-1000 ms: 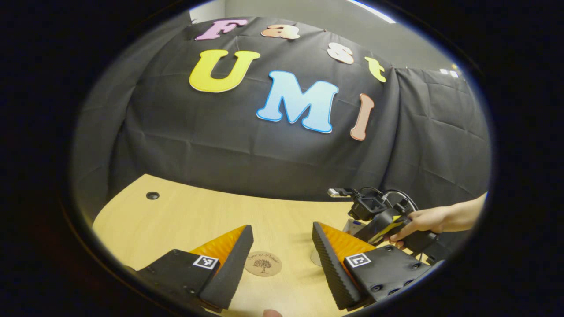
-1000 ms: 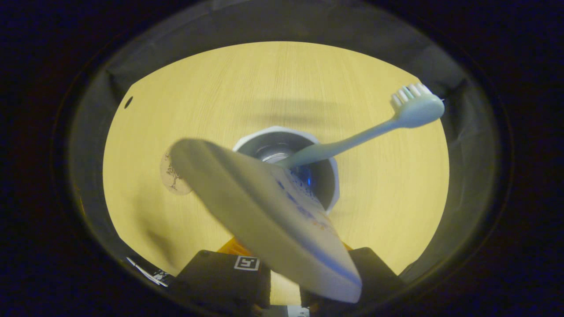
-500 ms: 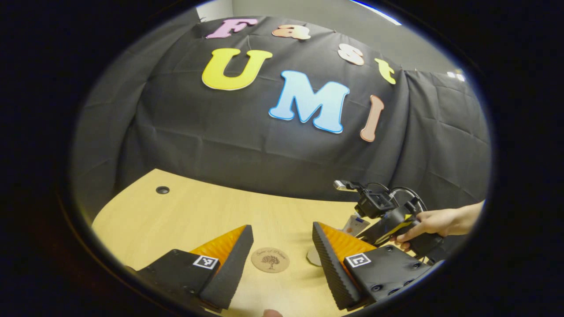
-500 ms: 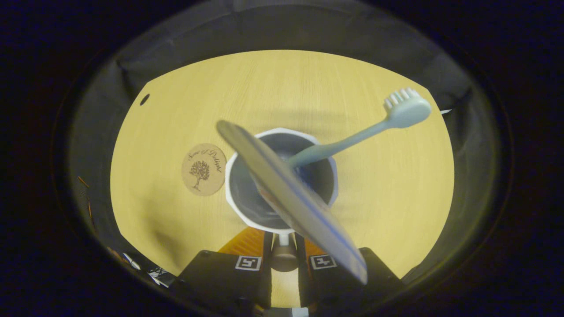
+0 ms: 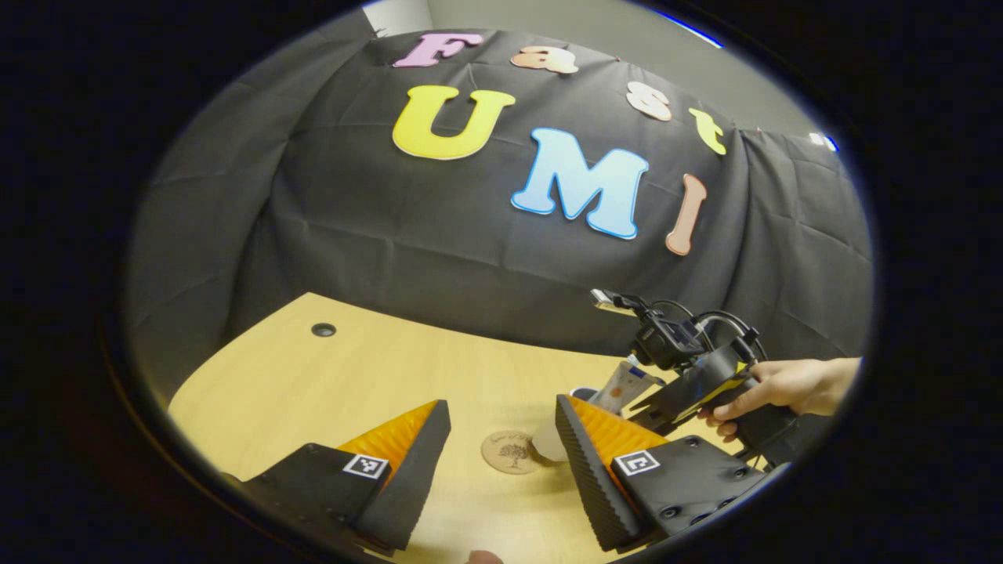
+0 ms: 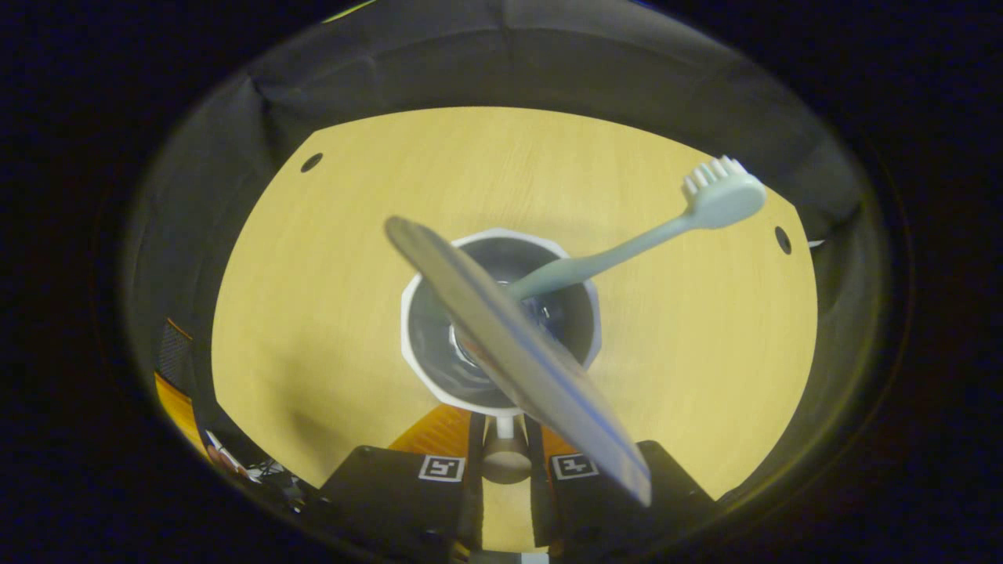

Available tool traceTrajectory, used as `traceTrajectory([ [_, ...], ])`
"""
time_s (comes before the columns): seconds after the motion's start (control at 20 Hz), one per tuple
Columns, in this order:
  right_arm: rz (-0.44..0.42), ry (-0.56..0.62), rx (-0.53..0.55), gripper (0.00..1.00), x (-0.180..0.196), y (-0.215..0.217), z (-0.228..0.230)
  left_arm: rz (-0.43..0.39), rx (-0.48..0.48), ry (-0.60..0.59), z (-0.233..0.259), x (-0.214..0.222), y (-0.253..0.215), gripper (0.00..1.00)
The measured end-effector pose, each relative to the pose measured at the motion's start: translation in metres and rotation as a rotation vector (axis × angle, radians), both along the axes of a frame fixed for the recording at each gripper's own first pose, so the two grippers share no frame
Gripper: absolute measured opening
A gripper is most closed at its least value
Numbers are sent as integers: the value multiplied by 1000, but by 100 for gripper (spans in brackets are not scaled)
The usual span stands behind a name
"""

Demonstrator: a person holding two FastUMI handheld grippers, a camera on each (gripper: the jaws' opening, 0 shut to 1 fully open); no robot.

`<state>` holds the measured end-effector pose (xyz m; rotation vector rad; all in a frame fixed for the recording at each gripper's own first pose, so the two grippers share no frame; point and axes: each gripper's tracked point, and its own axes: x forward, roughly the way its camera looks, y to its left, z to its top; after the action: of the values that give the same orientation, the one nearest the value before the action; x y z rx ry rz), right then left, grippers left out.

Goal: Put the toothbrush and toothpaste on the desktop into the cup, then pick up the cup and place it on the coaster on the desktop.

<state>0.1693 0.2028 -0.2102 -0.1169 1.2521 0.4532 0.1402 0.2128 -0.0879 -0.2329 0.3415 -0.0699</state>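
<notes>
The light wood-grain surface (image 5: 368, 376) carries a round coaster (image 5: 510, 452) with a tree print, lying flat just ahead of the left hand-held gripper (image 5: 501, 446), between its fingers. Small dark holes pierce the surface.

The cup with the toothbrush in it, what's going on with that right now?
A person's right gripper is shut on the handle of the white cup, seen from above in the right gripper view. The toothbrush and toothpaste tube both stand in the cup, leaning out over its rim. In the left gripper view the cup sits just right of the round coaster on the wooden desktop. The left gripper is open, holding nothing.
</notes>
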Motion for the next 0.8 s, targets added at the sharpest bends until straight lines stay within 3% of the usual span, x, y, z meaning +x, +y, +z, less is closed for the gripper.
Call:
traceTrajectory([
  [0.35, 77, -25, -39, 27, -6, 23, 20, 64, -8, 6, 1, -21, 35, 89],
  [0.8, 89, -10, -90, 27, -12, 25, 9, 68, -15, 8, -1, -25, 48, 89],
])
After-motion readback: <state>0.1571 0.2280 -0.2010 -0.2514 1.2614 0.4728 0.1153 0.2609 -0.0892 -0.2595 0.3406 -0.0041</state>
